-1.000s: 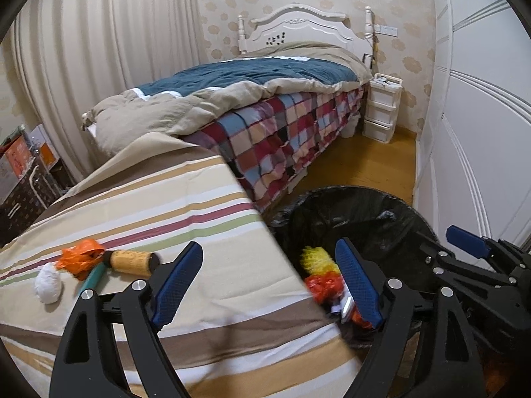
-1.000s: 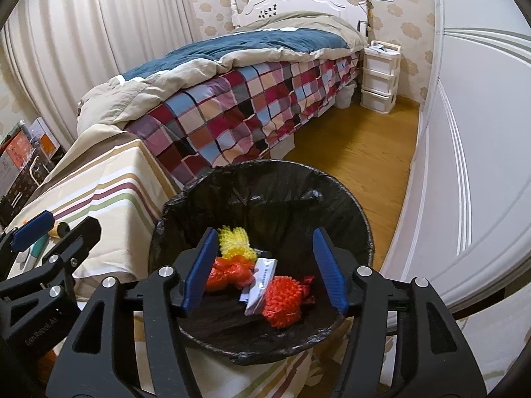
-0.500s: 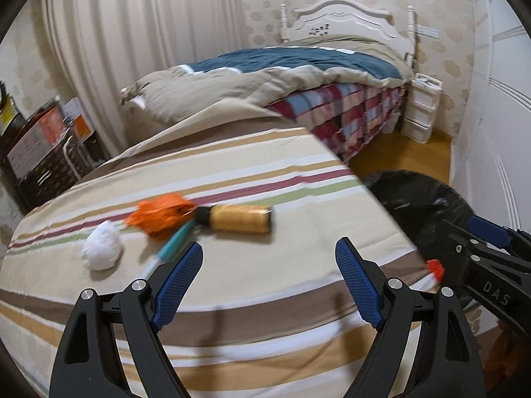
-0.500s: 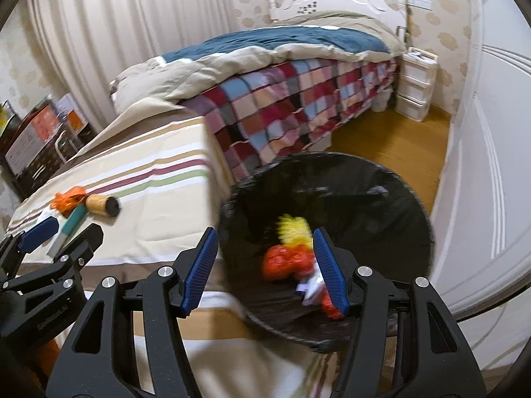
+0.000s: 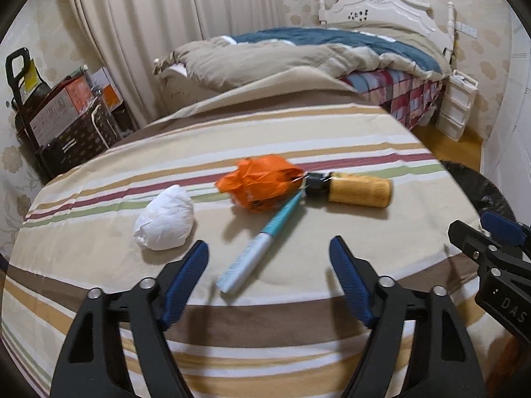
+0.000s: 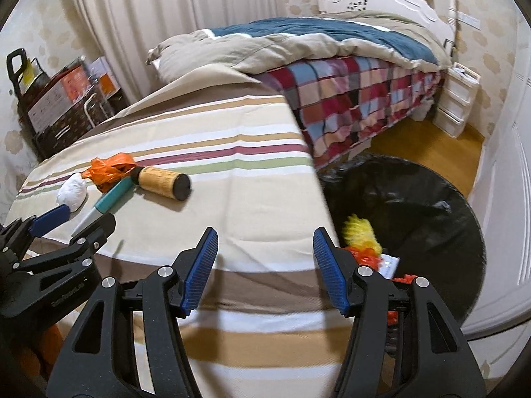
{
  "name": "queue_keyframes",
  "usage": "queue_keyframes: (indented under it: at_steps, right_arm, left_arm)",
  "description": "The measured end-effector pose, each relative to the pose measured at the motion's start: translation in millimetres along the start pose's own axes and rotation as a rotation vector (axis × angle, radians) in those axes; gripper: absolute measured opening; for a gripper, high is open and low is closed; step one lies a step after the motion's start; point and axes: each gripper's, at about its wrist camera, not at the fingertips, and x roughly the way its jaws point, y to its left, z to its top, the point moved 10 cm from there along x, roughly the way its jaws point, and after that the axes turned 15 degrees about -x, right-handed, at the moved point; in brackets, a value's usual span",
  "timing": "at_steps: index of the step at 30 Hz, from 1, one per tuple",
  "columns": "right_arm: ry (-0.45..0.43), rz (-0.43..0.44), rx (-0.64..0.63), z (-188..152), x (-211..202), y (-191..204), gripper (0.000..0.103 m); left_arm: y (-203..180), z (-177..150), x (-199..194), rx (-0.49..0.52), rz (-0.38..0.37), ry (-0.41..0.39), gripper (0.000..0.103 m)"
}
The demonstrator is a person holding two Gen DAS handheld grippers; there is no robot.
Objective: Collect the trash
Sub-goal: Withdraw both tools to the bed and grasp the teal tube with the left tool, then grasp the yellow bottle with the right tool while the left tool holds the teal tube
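Four pieces are lying on the striped-cloth worktop [image 5: 332, 139]: crumpled white paper wad [image 5: 165, 218], orange plastic bag [image 5: 262, 182], teal-and-white pen [image 5: 262, 242], yellow cylindrical bottle [image 5: 356, 189]. My left gripper [image 5: 268, 258] is closing, nothing between the jaws; right gripper [image 6: 265, 258] is hanging half-spread, empty. I'm judging the pen light, stiff, slick: pinching mid-barrel.

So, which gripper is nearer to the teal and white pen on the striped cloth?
Left. The left gripper hovers just before the pen, jaws closing, nothing between them. The right gripper is further off, near the trash bin.
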Motion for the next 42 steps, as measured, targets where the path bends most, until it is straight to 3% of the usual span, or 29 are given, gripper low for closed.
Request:
queue_keyframes:
  at_steps: [4, 10, 12, 15, 21, 23, 35, 37, 38, 42]
  right_arm:
    - [0.009, 0.008, -0.022, 6.3, 7.0, 9.4, 0.058]
    - [0.025, 0.014, -0.062, 13.7, 16.6, 23.2, 0.058]
    - [0.030, 0.015, -0.071, 15.5, 19.5, 25.7, 0.058]
    - [0.036, 0.018, -0.085, 18.6, 23.1, 31.6, 0.058]
    - [0.045, 0.027, -0.119, 25.9, 31.0, 46.4, 0.059]
    - [0.043, 0.025, -0.135, 30.5, 34.2, 52.5, 0.065]
    - [0.062, 0.051, -0.186, 52.4, 57.8, 78.9, 0.065]
    - [0.063, 0.045, -0.195, 52.8, 58.5, 80.9, 0.063]
    - [0.064, 0.042, -0.200, 53.1, 58.7, 82.1, 0.055]
    - [0.060, 0.046, -0.213, 51.4, 56.0, 87.3, 0.055]
  left_arm:
    - [4.7, -2.3, 9.3, -0.010, -0.004, 0.048, 0.063]
    - [5.8, -6.3, 10.9, -0.004, -0.042, 0.066, 0.040]
    - [4.9, -7.5, 9.3, 0.013, -0.048, 0.063, 0.027]
    - [7.1, -8.5, 7.4, 0.018, -0.056, 0.062, 0.021]
    - [20.9, -12.4, 1.0, -0.011, -0.076, 0.065, 0.019]
    - [26.5, -13.4, -1.8, -0.024, -0.078, 0.065, 0.019]
    - [56.1, -17.8, -8.3, -0.085, -0.085, 0.068, 0.018]
    - [57.9, -17.1, -8.1, -0.094, -0.087, 0.068, 0.018]
    - [58.5, -17.1, -8.1, -0.097, -0.088, 0.068, 0.018]
    - [58.5, -17.1, -8.7, -0.097, -0.086, 0.064, 0.018]
